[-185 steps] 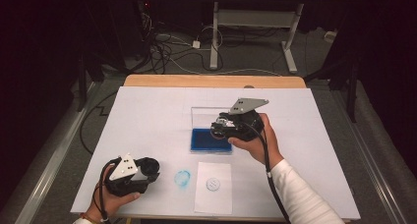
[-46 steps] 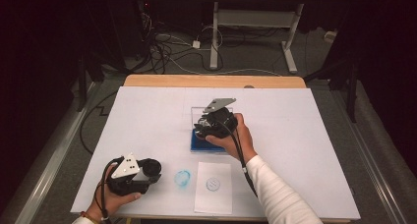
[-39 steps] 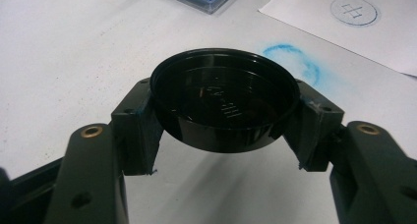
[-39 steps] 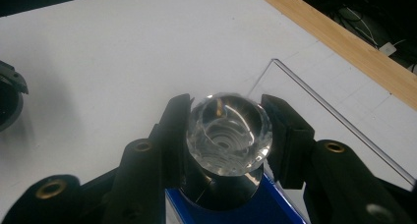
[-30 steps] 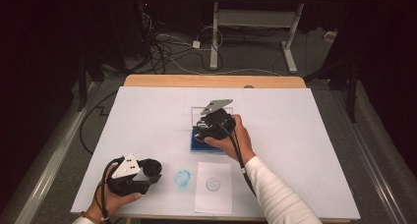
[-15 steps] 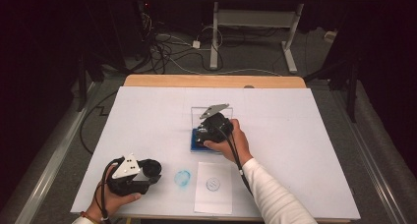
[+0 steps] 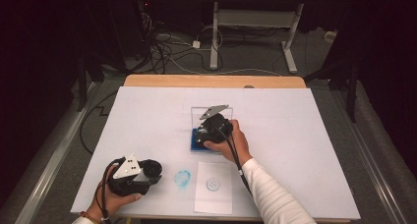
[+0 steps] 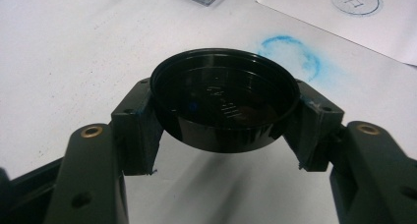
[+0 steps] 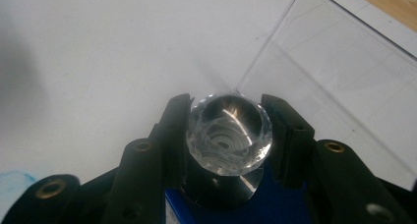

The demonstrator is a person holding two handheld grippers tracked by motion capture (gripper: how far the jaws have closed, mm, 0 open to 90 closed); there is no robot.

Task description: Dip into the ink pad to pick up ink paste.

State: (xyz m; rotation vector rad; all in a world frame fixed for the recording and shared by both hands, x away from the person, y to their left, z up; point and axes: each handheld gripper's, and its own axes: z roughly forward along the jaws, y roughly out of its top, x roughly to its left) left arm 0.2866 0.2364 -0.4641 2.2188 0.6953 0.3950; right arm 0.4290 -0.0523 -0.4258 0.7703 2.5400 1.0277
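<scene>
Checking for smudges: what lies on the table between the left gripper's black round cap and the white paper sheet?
A blue ink ring stains the white table, seen in high view.

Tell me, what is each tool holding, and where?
Left tool: round black cap, by its rim. Right tool: stamp's faceted clear knob, by its sides.

Both grippers black: left gripper (image 7: 135,175) and right gripper (image 7: 212,128) each carry a grey triangular top plate and a trailing black cable. Jaws matte black, brass-coloured screw inserts. White ribbed sleeve (image 7: 275,197) on right arm.
</scene>
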